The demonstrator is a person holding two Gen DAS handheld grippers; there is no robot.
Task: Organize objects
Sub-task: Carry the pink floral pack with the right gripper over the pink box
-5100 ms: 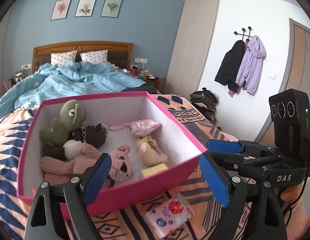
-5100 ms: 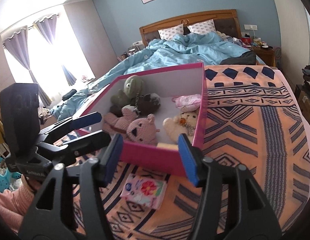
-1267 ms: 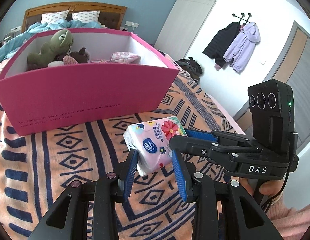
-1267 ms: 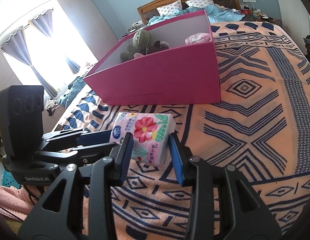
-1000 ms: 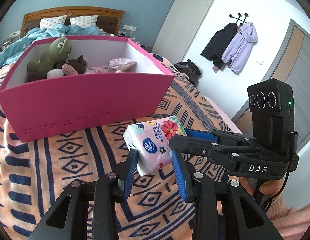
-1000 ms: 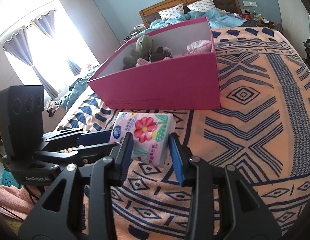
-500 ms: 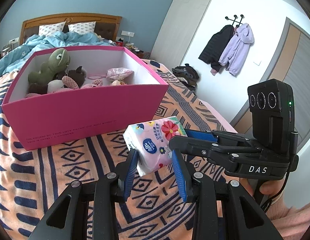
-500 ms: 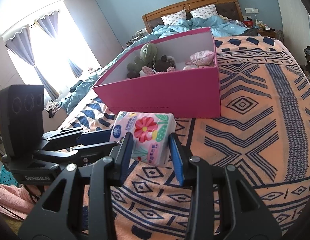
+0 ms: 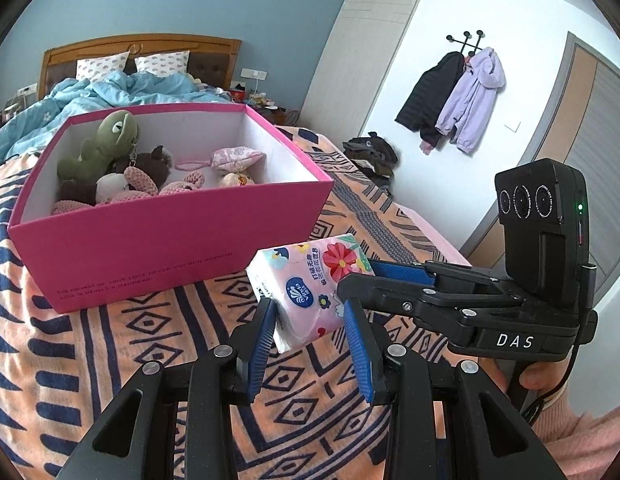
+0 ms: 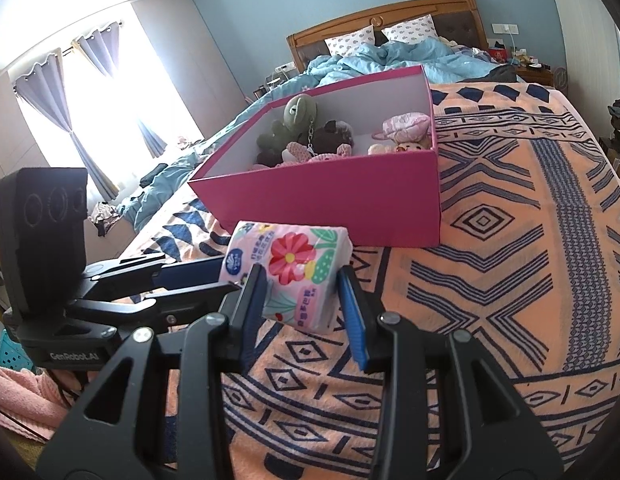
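Two grippers share one load, and that is my main worry. From the left wrist view, the left gripper (image 9: 310, 332) sits low centre of the frame with its blue pads pressed against the sides of the tissue pack (image 9: 310, 288), which hangs clear of the patterned blanket (image 9: 109, 360). The right gripper (image 9: 364, 274) comes in from the right edge and is clamped on the same pack at its far end. The pink box (image 9: 169, 236) fills the left middle of the frame, its near wall between the pack and the plush toys (image 9: 109, 168) inside. If I fail to lift enough, I judge the pack will strike that wall and twist out of the pads.

From the right wrist view, the right gripper (image 10: 301, 300) is low centre, closed on the soft pack (image 10: 287, 272); the left gripper (image 10: 225, 276) reaches in from the left edge and grips its other end. The wrapper looks slick and squashy, so if my two hands drift apart it could tear or slip. The box (image 10: 330, 212) stands in the upper middle, already crowded with toys on its left side; a careless drop could land on them and roll out.
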